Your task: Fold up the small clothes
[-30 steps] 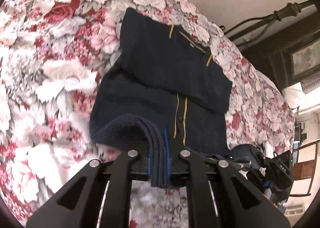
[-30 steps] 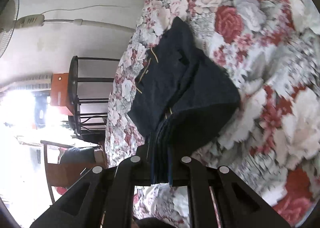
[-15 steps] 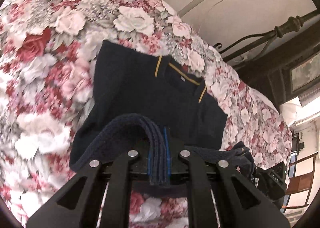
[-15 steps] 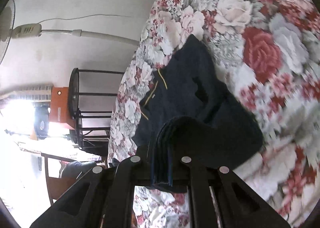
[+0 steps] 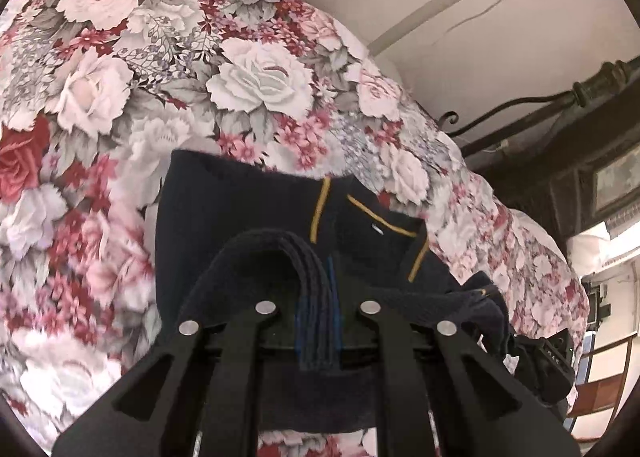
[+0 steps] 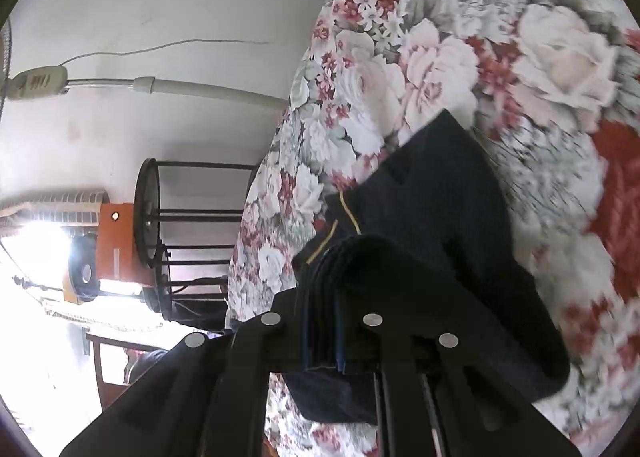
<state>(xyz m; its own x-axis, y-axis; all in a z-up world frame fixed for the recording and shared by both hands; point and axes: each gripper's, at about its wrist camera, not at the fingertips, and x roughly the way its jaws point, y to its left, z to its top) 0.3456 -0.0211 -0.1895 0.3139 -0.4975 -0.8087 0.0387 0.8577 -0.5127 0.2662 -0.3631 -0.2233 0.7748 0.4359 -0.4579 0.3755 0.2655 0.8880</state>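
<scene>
Left hand-held gripper [image 5: 318, 321], in the left wrist view, is pinching a thick stack of hem layers of the navy shirt [image 5: 240, 225], its jaws pressed onto the cloth with a blue pad edge showing at either side. From the pinch the hem is arching up and leftward in a loop, raised above the shirt's body. That body is lying flat on the floral bedspread [image 5: 100, 89], collar away from the camera, with yellow trim [image 5: 320, 209] running along the collar and placket. At the lower right, part of the right hand-held gripper [image 5: 556, 361] is showing, with shirt cloth reaching toward it. A dark metal bed frame [image 5: 560, 97] is standing behind the bed.

Right hand-held gripper [image 6: 322, 333], in the right wrist view, is clamping another stack of the shirt's [image 6: 440, 193] hem layers. The cloth is draping rightward from the pinch onto the bedspread [image 6: 540, 57]. A fan pole [image 6: 200, 91] and a black wire stand [image 6: 192, 237] are standing beside the bed.
</scene>
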